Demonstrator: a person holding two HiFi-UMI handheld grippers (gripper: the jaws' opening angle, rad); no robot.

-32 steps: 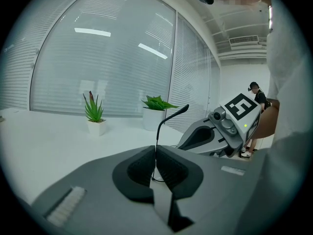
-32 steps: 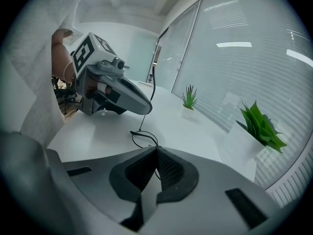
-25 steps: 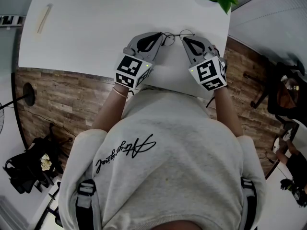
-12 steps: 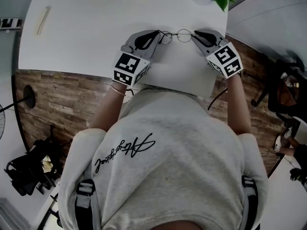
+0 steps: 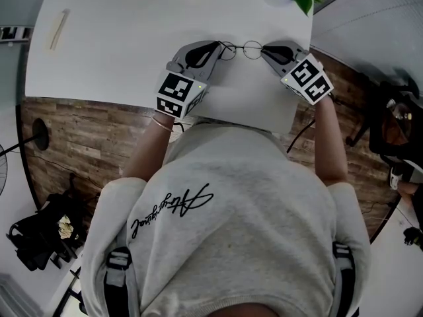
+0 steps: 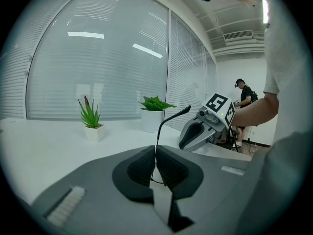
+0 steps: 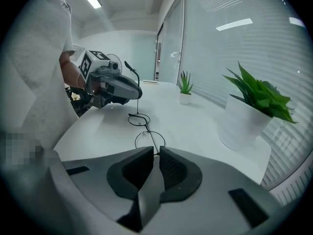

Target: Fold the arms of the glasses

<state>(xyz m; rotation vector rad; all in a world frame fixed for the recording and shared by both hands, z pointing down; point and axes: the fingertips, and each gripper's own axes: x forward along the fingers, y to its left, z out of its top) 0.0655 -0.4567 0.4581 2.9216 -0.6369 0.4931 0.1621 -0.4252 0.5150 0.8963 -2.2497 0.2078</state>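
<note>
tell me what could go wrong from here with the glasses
The left gripper is shut on one thin wire arm of the glasses; twisting could bend it. The right gripper, jaws just closing with a small gap left, has the frame's end between them; it may slip out or catch the lens rim rather than the arm.

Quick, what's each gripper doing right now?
Left gripper: jaws closed on the glasses arm.
Right gripper: jaws have just been closing, slightly apart now, glasses' end between them.
</note>
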